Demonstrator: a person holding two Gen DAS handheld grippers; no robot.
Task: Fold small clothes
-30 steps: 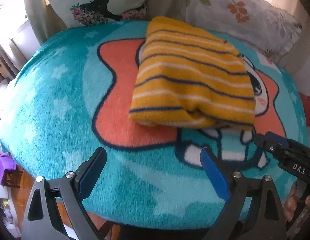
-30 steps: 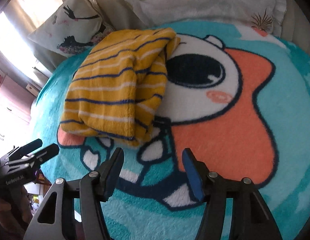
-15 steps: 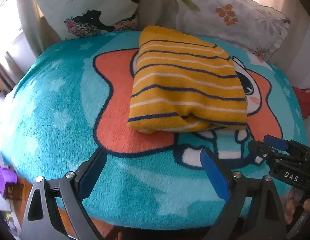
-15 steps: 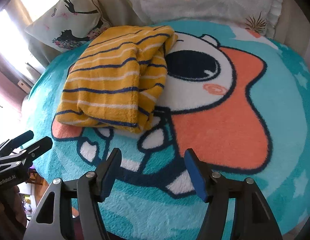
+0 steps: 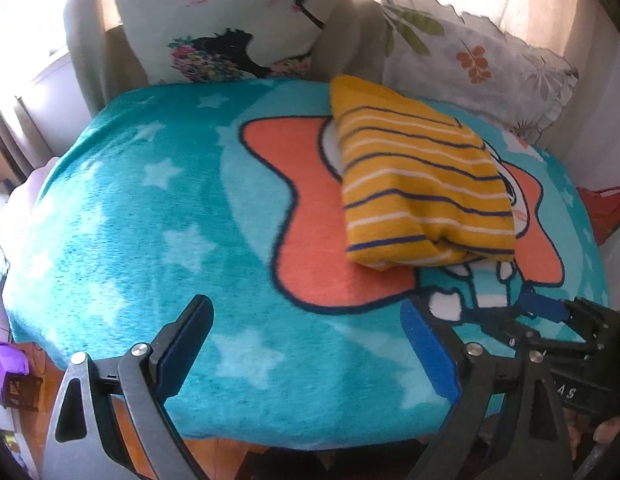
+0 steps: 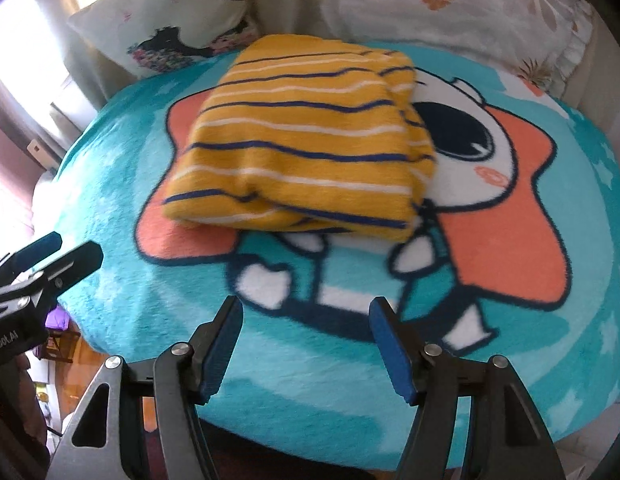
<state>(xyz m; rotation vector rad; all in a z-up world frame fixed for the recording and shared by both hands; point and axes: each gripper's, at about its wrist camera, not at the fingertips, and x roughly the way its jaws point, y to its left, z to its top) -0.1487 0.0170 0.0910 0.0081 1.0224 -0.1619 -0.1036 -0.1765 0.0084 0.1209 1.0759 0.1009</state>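
Both tools are hanging empty over the near edge of the turquoise blanket point(image 5: 121, 216): the left gripper point(image 5: 305, 344) is standing with its jaws spread wide and nothing between them, and the right gripper point(image 6: 305, 344) is likewise parted with only bare plush beneath it. Ahead of both, well clear of the fingertips, the yellow striped garment point(image 6: 301, 140) is lying on the orange star of the blanket's cartoon print; it is sitting ahead and to the right of the left gripper point(image 6: 49, 264), and ahead and slightly to the left of the right gripper point(image 5: 550, 316). It is looking like a soft, light knit, already doubled into a thick rectangular bundle, so it is likely going to sag and slide open if lifted by a single layer. The safest hold is probably the rounded folded edge facing the tools, pinched through all layers near its two corners. Its long axis is running away from the grippers toward the pillows point(image 5: 229, 28), with the stripes crossing that axis. The looser stacked edges are showing along the bundle's right side in the right wrist view.
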